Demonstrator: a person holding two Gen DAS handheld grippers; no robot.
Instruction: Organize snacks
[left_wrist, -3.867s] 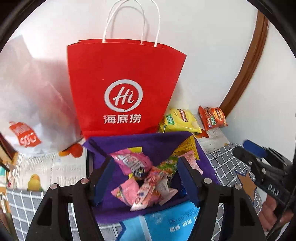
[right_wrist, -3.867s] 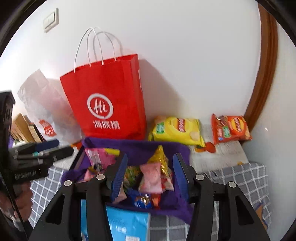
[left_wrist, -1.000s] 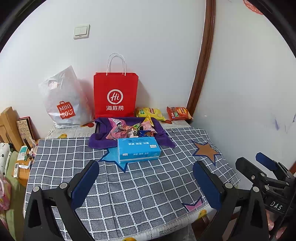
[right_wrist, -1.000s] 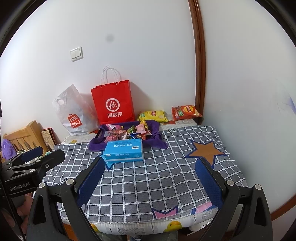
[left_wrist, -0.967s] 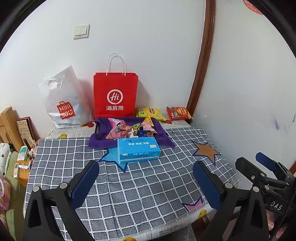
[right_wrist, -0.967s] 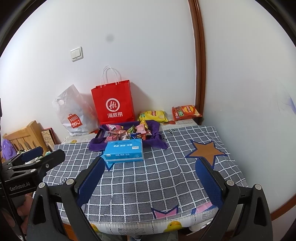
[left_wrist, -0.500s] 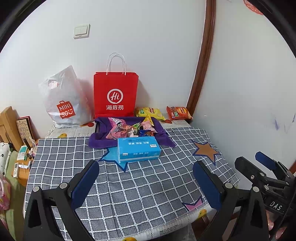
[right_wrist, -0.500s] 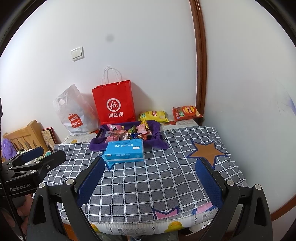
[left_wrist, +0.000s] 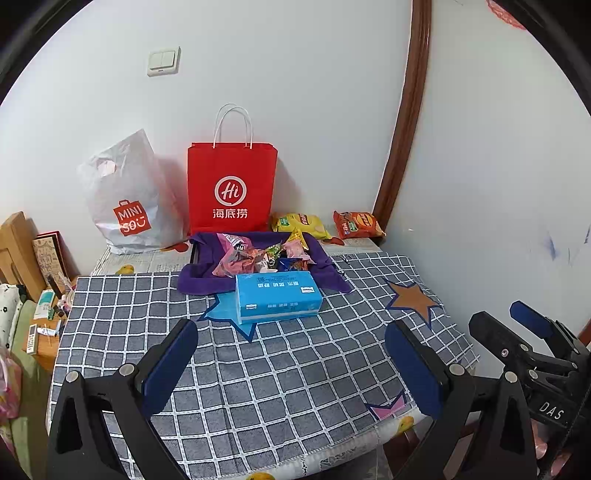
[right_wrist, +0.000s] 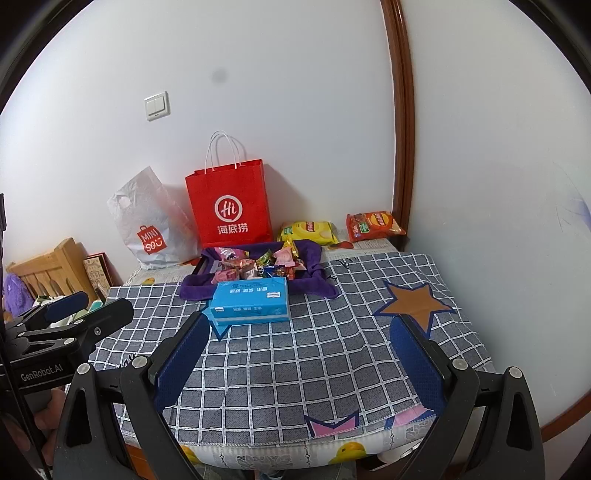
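Several small wrapped snacks (left_wrist: 258, 254) (right_wrist: 258, 267) lie heaped in a tray lined with purple cloth (left_wrist: 199, 269) (right_wrist: 314, 284) at the back of the table. Behind it a yellow chip bag (left_wrist: 301, 225) (right_wrist: 308, 230) and an orange chip bag (left_wrist: 356, 224) (right_wrist: 373, 225) lie by the wall. My left gripper (left_wrist: 291, 354) hangs open over the table's near edge, far from the tray, holding nothing. My right gripper (right_wrist: 299, 354) is open and empty too, at a similar distance. Each gripper shows at the edge of the other's view.
A blue tissue pack (left_wrist: 277, 301) (right_wrist: 251, 299) lies in front of the tray. A red paper bag (left_wrist: 231, 192) (right_wrist: 231, 206) and a white plastic bag (left_wrist: 127, 199) (right_wrist: 151, 221) stand against the wall. The grey checked tablecloth (left_wrist: 295, 369) (right_wrist: 332, 350) stretches between. Wooden furniture (right_wrist: 48, 273) stands at left.
Since 3.9 s ago both grippers pulled far back from the tray and opened wide. Over the last second nothing has visibly changed.
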